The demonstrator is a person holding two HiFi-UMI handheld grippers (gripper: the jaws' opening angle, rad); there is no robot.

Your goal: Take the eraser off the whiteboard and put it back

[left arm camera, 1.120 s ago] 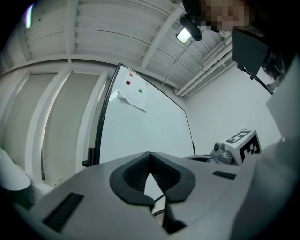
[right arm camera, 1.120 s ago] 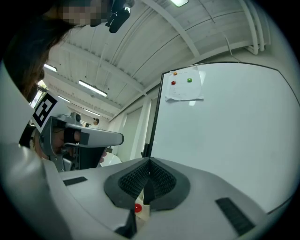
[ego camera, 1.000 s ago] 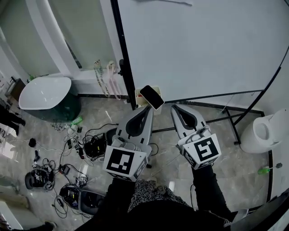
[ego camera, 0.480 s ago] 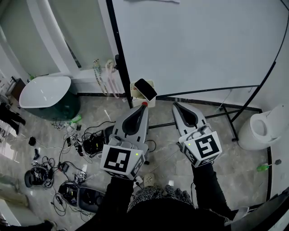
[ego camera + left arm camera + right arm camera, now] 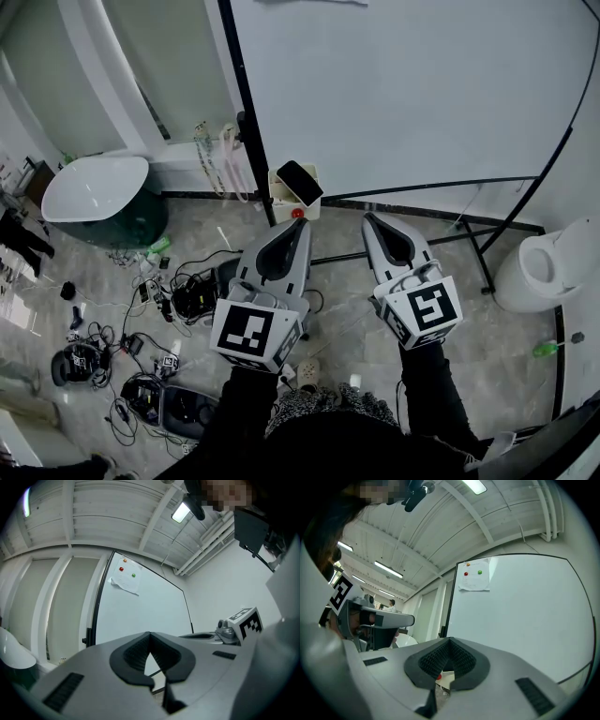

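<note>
The whiteboard (image 5: 412, 94) stands straight ahead in a black frame, and I find no eraser on the part that shows. A sheet of paper (image 5: 125, 579) hangs at its upper left under a red and a green magnet (image 5: 465, 573). My left gripper (image 5: 301, 225) points at the board's left post, shut and empty. To its right my right gripper (image 5: 368, 218) is also shut with nothing in it. A flat black rectangular thing (image 5: 299, 182) lies on a small cream box by the foot of that post, just beyond the left tips. I cannot tell what it is.
The board's black stand legs (image 5: 469, 234) run along the marble floor under the grippers. A white oval tub (image 5: 94, 192) stands at the left. Cables and devices (image 5: 141, 319) litter the floor at lower left. A white round bin (image 5: 548, 267) stands at the right.
Both grippers have come a little closer to the whiteboard, still side by side and shut. The cream box with the black thing now sits higher in the head view.
</note>
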